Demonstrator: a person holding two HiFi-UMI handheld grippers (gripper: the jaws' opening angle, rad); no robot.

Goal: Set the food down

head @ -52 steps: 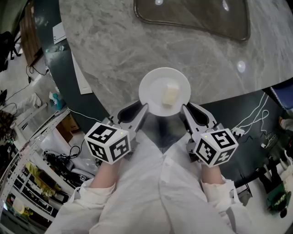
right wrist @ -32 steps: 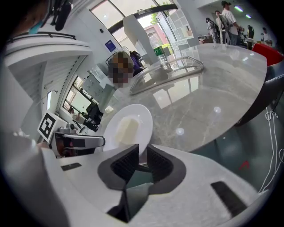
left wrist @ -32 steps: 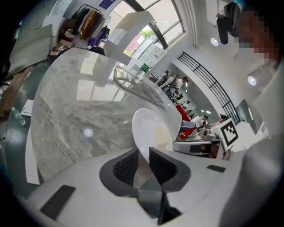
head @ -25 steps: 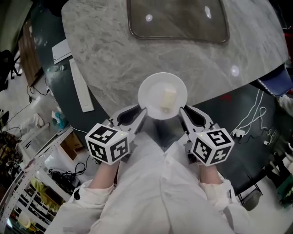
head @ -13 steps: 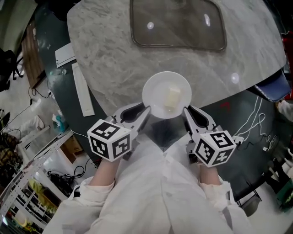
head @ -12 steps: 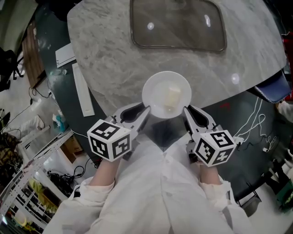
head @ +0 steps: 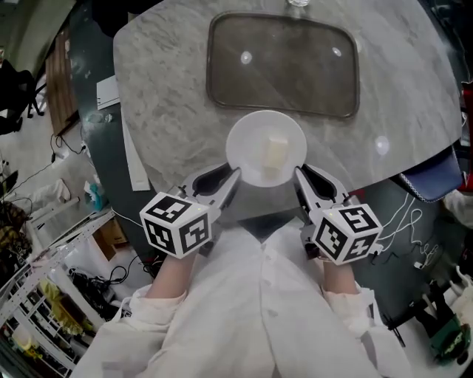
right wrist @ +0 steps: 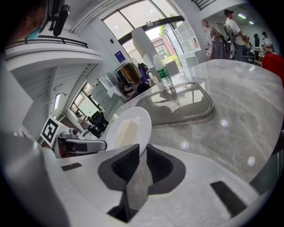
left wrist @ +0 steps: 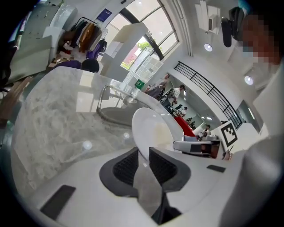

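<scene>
Food: one pale block (head: 275, 153) on one white plate (head: 247, 144), held over the counter (head: 170, 96) edge.
Claws: two, left claw (head: 232, 176) and right claw (head: 298, 174), each clamped on the plate rim; right just tightened.
Tray (head: 281, 66): one, beyond.

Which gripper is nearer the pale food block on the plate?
Right. The right gripper, jaws just closing tighter, clamps the white plate's rim beside the pale food block; the left gripper clamps the opposite side, bare plate between.

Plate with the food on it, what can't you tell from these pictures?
The food: pale block, washed out against the plate in every view; kind unclear.
Gap under the plate: head view looks down, plate hides it.
The bottle: cut off by head view's top edge.
</scene>
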